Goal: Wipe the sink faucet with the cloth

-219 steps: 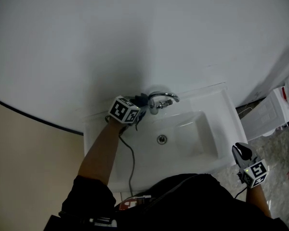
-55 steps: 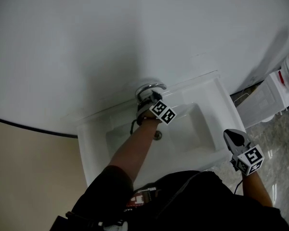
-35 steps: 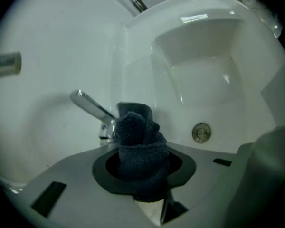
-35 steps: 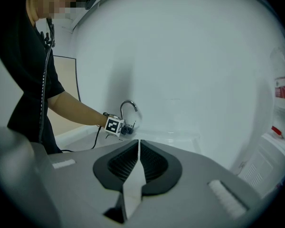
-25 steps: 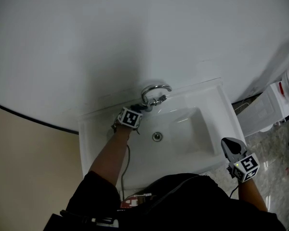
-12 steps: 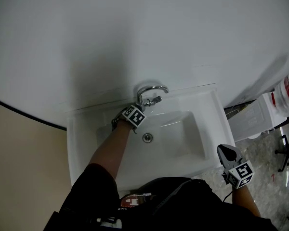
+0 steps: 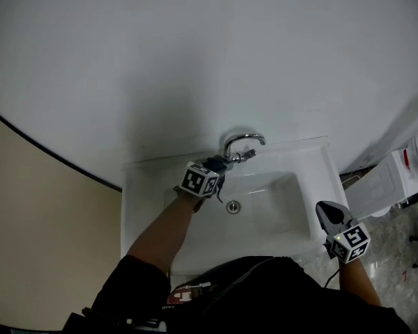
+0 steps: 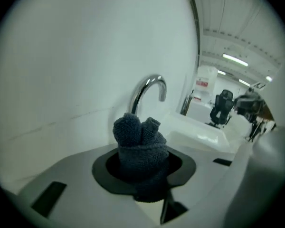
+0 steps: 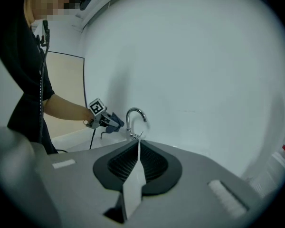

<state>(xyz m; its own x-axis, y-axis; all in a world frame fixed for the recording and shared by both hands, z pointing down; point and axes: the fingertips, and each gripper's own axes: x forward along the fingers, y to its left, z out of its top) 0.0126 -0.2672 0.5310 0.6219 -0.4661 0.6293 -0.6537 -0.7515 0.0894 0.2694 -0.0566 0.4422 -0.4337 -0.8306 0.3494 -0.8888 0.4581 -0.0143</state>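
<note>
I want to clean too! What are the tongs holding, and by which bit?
The left tongs pinch a dark cloth by its bunched lower part; its top pokes out. The right tongs are shut, holding nothing.

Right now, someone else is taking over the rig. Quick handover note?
Left gripper: shut on the dark cloth, which is bunched between its jaws and held just left of the faucet. Whether they touch is unclear.
Right gripper: shut and empty, off the right front corner of the sink.
Done: the cloth is in hand and at the faucet. How much has been wiped does not show.
Left: wipe the spout and base with the cloth.
</note>
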